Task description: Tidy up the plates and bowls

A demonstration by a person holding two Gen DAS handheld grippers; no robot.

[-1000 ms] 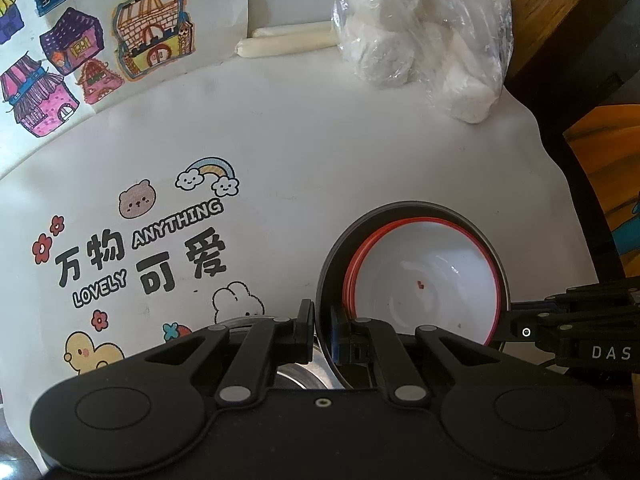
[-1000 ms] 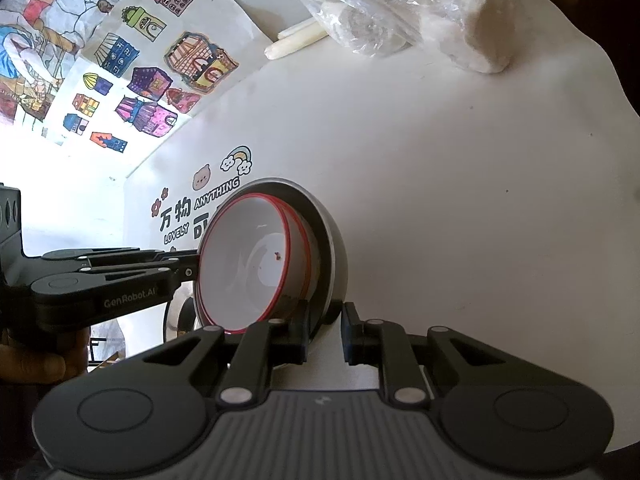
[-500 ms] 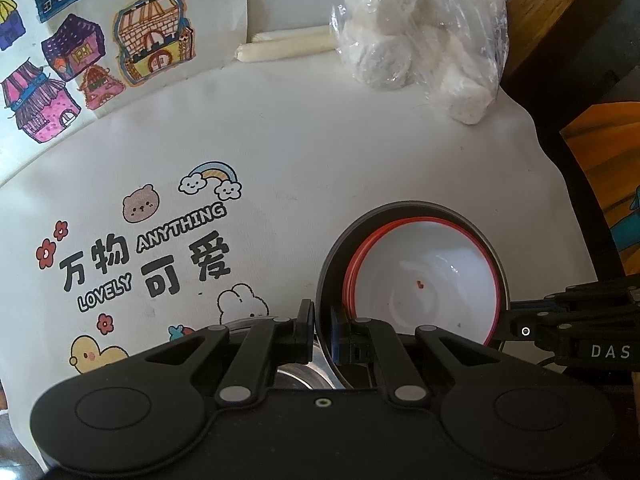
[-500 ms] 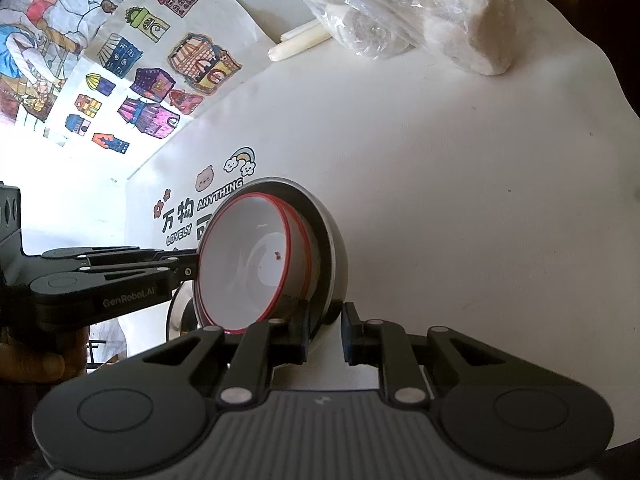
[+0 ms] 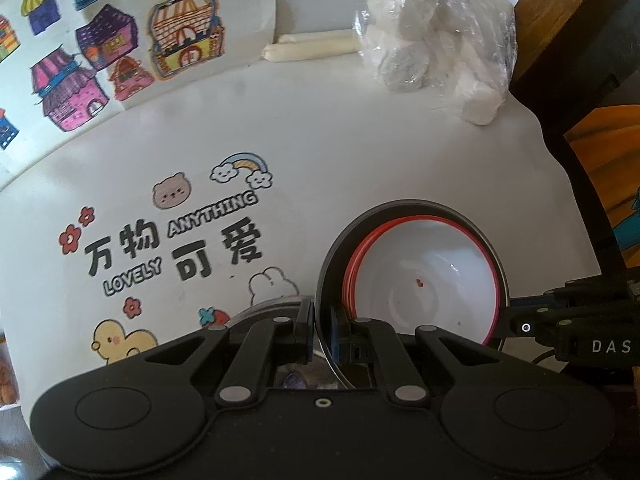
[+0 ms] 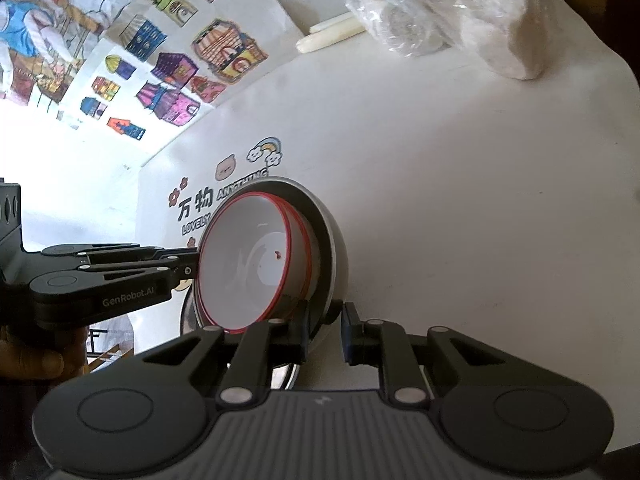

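Observation:
A steel bowl (image 5: pixel 404 210) holds nested white bowls with red rims (image 5: pixel 428 276); the stack is held above the table. My left gripper (image 5: pixel 320 336) is shut on the steel bowl's rim on its left side. My right gripper (image 6: pixel 325 328) is shut on the rim on the opposite side; the steel bowl (image 6: pixel 332 240) and white bowls (image 6: pixel 252 264) show tilted in the right wrist view. Each gripper shows in the other's view, the left (image 6: pixel 188 268) and the right (image 5: pixel 516 324). Another steel dish (image 5: pixel 272 308) lies below, mostly hidden.
A white tablecloth (image 5: pixel 360 152) with cartoon print covers the table. A plastic bag of white rolls (image 5: pixel 436 44) and a rolled white tube (image 5: pixel 312 46) lie at the back. Coloured house drawings (image 5: pixel 120 52) lie at the back left. The table edge (image 5: pixel 568 168) runs on the right.
Both grippers keep their hold on the bowl stack. The views have shifted slightly, so the stack has moved a little back from the far end of the table.

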